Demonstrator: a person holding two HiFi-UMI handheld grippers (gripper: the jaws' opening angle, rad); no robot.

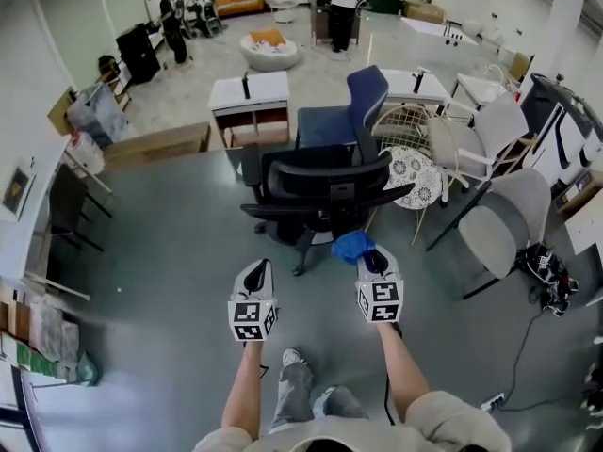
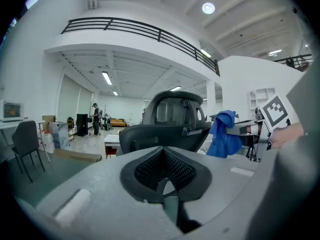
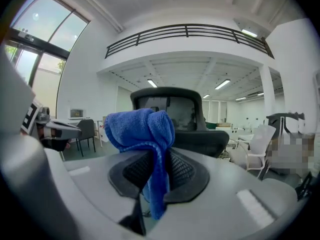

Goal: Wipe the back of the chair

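Nearest the head camera are the person's two forearms, stretched forward side by side, each ending in a gripper with its marker cube uppermost. Ahead of them stands the black office chair (image 1: 325, 186), its backrest (image 1: 330, 179) turned towards the person, upright, with its broad side running left to right and a headrest above, as both gripper views show.

A blue cloth (image 1: 352, 246) is bunched at the tip of the right gripper (image 1: 373, 260). That gripper's own view shows its jaws clamped on the cloth, a fold hanging down between the pads. The cloth sits just short of the backrest's lower right part, apart from it and not yet touching.

By my reading the right gripper is the nearer one, and the coming move is a short push forward and slightly up to lay the cloth on the backrest.

To its side, the left gripper (image 1: 258, 273) points at the chair, its jaws pressed together with nothing between them. It hangs a little further from the backrest.

Beyond the black office chair are a navy chair (image 1: 366, 97), pale chairs (image 1: 490, 130) at the right and a white desk (image 1: 250, 92).
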